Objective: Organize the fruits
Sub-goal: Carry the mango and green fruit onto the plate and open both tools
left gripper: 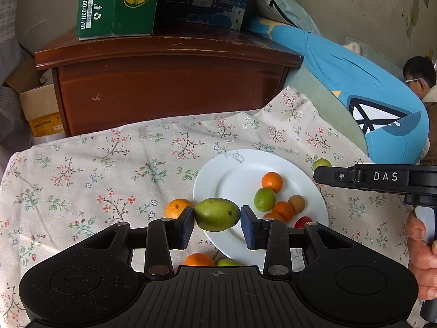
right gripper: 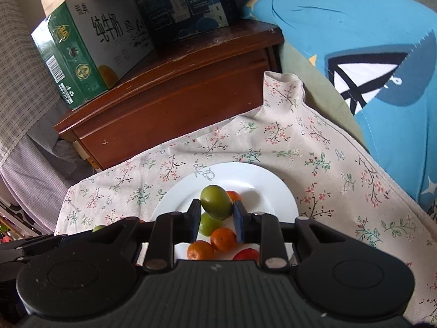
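My left gripper (left gripper: 217,213) is shut on a large green mango (left gripper: 217,214), held over the left rim of the white plate (left gripper: 235,169). On that plate lie two oranges (left gripper: 272,181), a green lime (left gripper: 264,199), a brown fruit (left gripper: 296,204) and a red fruit (left gripper: 303,222). My right gripper (right gripper: 217,205) is shut on a green oval fruit (right gripper: 215,201) above the plate (right gripper: 259,183). Under it lie a lime (right gripper: 207,225), oranges (right gripper: 223,239) and the red fruit (right gripper: 245,254). In the left wrist view the right gripper (left gripper: 323,175) comes in from the right.
An orange (left gripper: 177,207) lies on the floral cloth (left gripper: 109,164) left of the plate; another orange (left gripper: 199,259) and a green fruit (left gripper: 228,262) lie nearer. A wooden cabinet (left gripper: 169,87) with boxes stands behind. A blue cushion (left gripper: 368,95) lies at the right, a person beyond it.
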The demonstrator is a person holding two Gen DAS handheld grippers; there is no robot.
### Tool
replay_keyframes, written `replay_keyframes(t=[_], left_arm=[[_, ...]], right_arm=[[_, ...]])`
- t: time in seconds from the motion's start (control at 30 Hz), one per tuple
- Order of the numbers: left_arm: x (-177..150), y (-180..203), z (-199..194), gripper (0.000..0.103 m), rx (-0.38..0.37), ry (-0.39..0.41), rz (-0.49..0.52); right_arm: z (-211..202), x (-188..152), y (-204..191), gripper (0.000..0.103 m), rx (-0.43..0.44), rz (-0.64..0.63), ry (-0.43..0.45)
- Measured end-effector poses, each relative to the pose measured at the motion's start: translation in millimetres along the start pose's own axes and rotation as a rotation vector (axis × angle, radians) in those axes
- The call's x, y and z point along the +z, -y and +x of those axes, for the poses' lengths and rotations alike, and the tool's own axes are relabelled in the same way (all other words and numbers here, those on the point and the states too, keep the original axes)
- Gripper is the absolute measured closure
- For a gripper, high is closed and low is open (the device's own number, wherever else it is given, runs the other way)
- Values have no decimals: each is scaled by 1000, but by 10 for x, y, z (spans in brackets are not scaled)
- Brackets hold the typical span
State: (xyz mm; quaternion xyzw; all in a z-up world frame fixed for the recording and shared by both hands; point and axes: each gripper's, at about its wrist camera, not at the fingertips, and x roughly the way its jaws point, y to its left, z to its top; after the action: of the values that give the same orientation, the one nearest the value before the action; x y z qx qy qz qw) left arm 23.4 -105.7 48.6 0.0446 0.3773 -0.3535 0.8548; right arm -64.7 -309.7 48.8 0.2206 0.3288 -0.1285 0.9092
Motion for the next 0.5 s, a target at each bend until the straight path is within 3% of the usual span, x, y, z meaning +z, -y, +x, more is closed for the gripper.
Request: replay_keyframes(t=[0.2,0.5], left_arm=[[-22,24,146,69,-4,-17,-12],[-78,71,397,69,-12,-66,-22]], right_arm=[[164,-21,145,78,-26,87,-32],[362,-59,189,78,-59,109,-48]])
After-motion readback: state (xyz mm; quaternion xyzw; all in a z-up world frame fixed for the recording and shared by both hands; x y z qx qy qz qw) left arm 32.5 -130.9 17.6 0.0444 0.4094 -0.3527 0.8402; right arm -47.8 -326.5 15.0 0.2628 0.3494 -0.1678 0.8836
